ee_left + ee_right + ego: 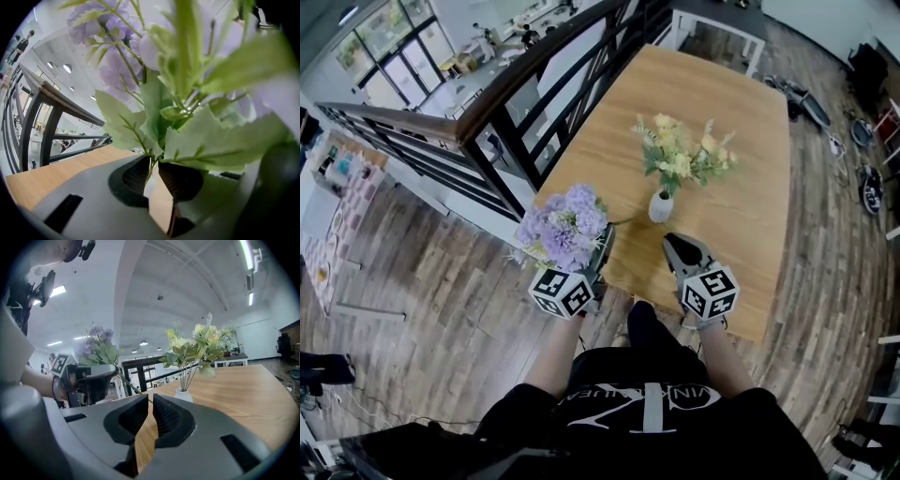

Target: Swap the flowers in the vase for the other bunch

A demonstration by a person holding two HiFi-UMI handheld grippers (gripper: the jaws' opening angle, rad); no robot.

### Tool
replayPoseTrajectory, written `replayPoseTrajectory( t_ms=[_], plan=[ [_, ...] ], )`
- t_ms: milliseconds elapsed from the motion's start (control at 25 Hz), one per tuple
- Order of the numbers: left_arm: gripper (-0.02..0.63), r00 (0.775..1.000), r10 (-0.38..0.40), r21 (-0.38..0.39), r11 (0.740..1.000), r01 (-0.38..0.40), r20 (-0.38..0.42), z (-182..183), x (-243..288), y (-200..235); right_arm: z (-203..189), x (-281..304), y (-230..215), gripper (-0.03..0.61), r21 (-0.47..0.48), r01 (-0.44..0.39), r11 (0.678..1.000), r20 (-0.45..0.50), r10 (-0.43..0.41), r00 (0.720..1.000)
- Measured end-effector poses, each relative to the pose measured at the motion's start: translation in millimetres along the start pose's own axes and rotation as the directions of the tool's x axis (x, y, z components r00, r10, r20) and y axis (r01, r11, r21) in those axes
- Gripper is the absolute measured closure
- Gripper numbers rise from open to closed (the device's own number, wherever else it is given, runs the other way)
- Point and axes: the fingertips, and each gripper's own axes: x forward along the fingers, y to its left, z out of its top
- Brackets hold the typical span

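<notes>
A white vase with yellow flowers stands on the wooden table, a little back from its near edge. My left gripper is shut on the stems of a purple bunch, held over the table's near left corner. In the left gripper view the thin green stems are pinched between the pads below leaves and purple blooms. My right gripper is shut and holds nothing, just in front of the vase. The right gripper view shows the right gripper, the vase, the yellow flowers and the purple bunch.
A black railing with a wooden handrail runs along the table's left side, with a drop to a lower floor beyond. A white desk stands past the far end. Wooden floor lies on the right, with dark objects on it.
</notes>
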Motion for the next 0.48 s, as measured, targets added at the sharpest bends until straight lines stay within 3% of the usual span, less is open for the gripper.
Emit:
replayPoseTrajectory(
  t_ms=[480],
  plan=[
    [0.548, 0.999, -0.028, -0.001, 1.0, 0.028, -0.019, -14, -34, -28, -3, -34, 28, 0.526, 0.026, 0.028, 0.999, 0.05, -0.029, 0.998]
  ],
)
